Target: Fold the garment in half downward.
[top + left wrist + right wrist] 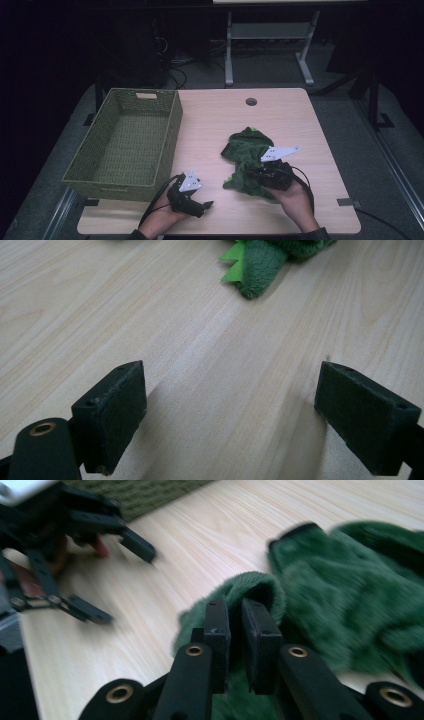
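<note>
Right tool [235,617]: nearly shut, pinching a fold of the green fleece [350,605]
Left tool [230,410]: wide open, nothing in it, fleece well ahead
Surface [280,115]: bare wood

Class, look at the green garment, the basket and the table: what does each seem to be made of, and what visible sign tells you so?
Green garment: soft fleece or plush, matt, with a fuzzy nap; probably synthetic.
Basket: woven fibre or paper cord, olive and matt, its weave visible on the walls.
Table: pale wood-grain top, smooth; possibly laminate rather than solid wood.
</note>
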